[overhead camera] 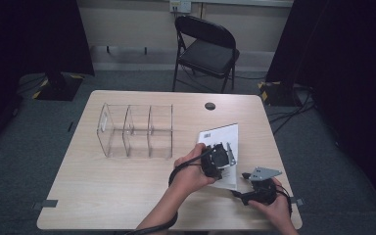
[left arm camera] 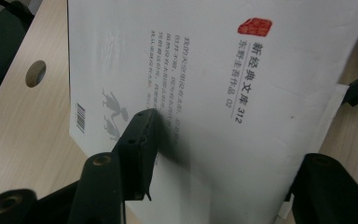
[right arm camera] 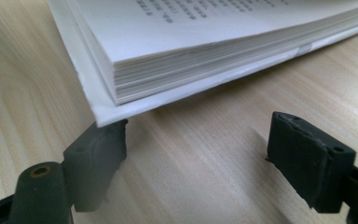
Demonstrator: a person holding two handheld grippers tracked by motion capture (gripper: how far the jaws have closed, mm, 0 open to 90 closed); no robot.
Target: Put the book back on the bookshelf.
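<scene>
the left claw [left arm camera: 223, 154] pinched the white cover of a paperback book [overhead camera: 223, 147], one jaw flat on the printed back and the other at the cover's outer edge. the right claw [right arm camera: 196, 154] stood spread at the book's near corner, one jaw touching the lower cover, holding nothing. the book lay on the bench [overhead camera: 127, 196] at about four o'clock from the clear divided organizer [overhead camera: 134, 131]. it looked light and floppy, its glossy cover apt to slip; the spine side seemed the firmest place to grip.
</scene>
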